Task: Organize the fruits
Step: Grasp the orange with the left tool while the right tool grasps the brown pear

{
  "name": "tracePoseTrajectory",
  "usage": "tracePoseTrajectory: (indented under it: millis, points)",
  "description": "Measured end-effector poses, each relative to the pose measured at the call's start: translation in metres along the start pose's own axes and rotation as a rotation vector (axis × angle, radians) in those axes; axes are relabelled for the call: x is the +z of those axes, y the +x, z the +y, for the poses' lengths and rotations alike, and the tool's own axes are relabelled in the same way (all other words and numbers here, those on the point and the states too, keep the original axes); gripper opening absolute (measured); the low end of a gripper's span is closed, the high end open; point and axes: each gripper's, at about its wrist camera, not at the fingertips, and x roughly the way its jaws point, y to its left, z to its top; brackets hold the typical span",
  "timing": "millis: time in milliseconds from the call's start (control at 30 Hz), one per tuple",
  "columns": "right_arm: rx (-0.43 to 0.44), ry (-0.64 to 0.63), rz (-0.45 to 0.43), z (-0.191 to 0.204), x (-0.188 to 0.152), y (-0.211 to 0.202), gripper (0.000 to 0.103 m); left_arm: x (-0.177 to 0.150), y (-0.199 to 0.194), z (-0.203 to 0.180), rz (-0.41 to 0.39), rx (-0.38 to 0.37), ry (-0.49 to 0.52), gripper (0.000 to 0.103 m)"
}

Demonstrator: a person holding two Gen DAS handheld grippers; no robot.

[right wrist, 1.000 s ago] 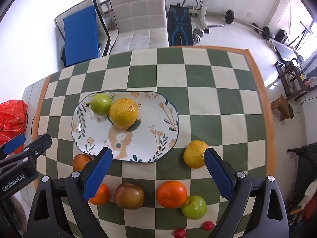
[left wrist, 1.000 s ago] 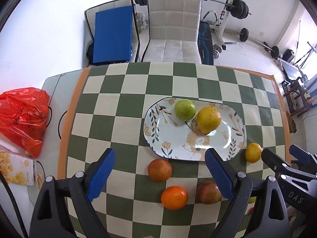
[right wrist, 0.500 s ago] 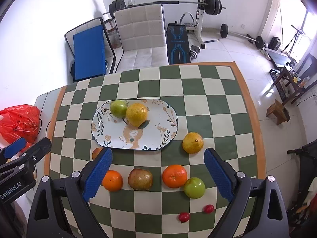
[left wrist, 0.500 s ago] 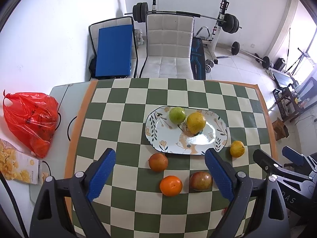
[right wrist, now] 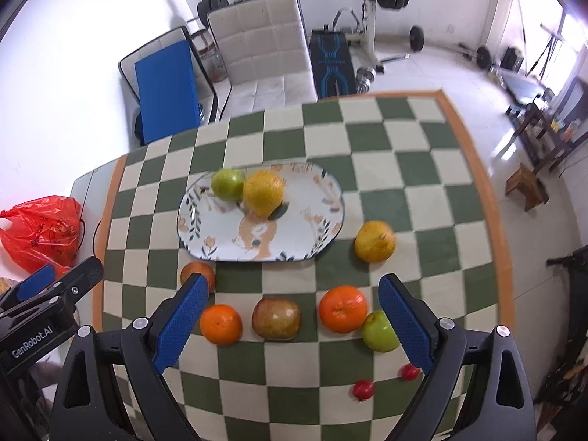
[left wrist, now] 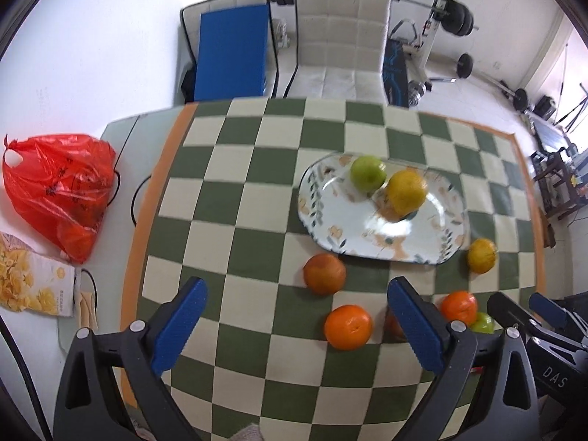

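Observation:
A floral oval plate (right wrist: 297, 235) (left wrist: 433, 228) on the checkered table holds a green apple (right wrist: 228, 183) and a yellow citrus (right wrist: 263, 193). Loose fruit lies in front of it: a yellow citrus (right wrist: 375, 241), two oranges (right wrist: 220, 324) (right wrist: 343, 308), a brownish apple (right wrist: 276, 318), a green apple (right wrist: 378, 332), a reddish orange (right wrist: 196, 272) and two small red fruits (right wrist: 364, 389). My left gripper (left wrist: 294, 321) is open and empty above the table's front left. My right gripper (right wrist: 290, 318) is open and empty above the loose fruit row.
A red plastic bag (left wrist: 58, 187) and a snack box (left wrist: 25, 279) lie off the cloth's left edge. A white chair (left wrist: 341, 55), a blue pad (left wrist: 231, 55) and gym weights (left wrist: 455, 18) stand behind the table. The left gripper shows in the right wrist view (right wrist: 51, 290).
Both grippers have risen and pulled back from the plate, then tilted; the left view shifted left, and the plate sits right of its jaws. No fruit has moved.

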Motion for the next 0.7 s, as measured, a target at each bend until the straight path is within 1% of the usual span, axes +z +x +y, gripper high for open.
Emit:
tracePoseTrajectory:
  millis: [167, 267, 333, 400, 433, 533, 567, 633, 700]
  points:
    - [0.065, 0.041, 0.166, -0.012, -0.021, 0.072, 0.096, -0.017, 0.045, 0.005, 0.114, 0.041, -0.01, 0.101]
    - [0.107, 0.083, 0.252, -0.016, -0.034, 0.114, 0.096, -0.025, 0.069, 0.007, 0.182, 0.055, -0.021, 0.101]
    - [0.138, 0.116, 0.293, -0.017, -0.04, 0.137, 0.095, -0.029, 0.081, 0.01, 0.217, 0.056, -0.036, 0.101]
    - [0.152, 0.135, 0.323, -0.016, -0.043, 0.155, 0.09, -0.031, 0.088, 0.013, 0.24, 0.055, -0.051, 0.101]
    - [0.161, 0.141, 0.339, -0.014, -0.045, 0.165, 0.086, -0.033, 0.091, 0.014, 0.249, 0.054, -0.056, 0.101]
    - [0.154, 0.151, 0.364, -0.009, -0.046, 0.184, 0.075, -0.034, 0.099, 0.012, 0.275, 0.041, -0.062, 0.101]
    - [0.146, 0.145, 0.369, -0.008, -0.046, 0.19, 0.069, -0.033, 0.101, 0.01, 0.282, 0.036, -0.057, 0.1]
    - [0.147, 0.131, 0.372, -0.004, -0.047, 0.198, 0.069, -0.031, 0.106, 0.007, 0.294, 0.023, -0.05, 0.1]
    - [0.133, 0.106, 0.377, -0.002, -0.049, 0.197, 0.068, -0.03, 0.111, 0.0, 0.314, -0.012, -0.041, 0.1]
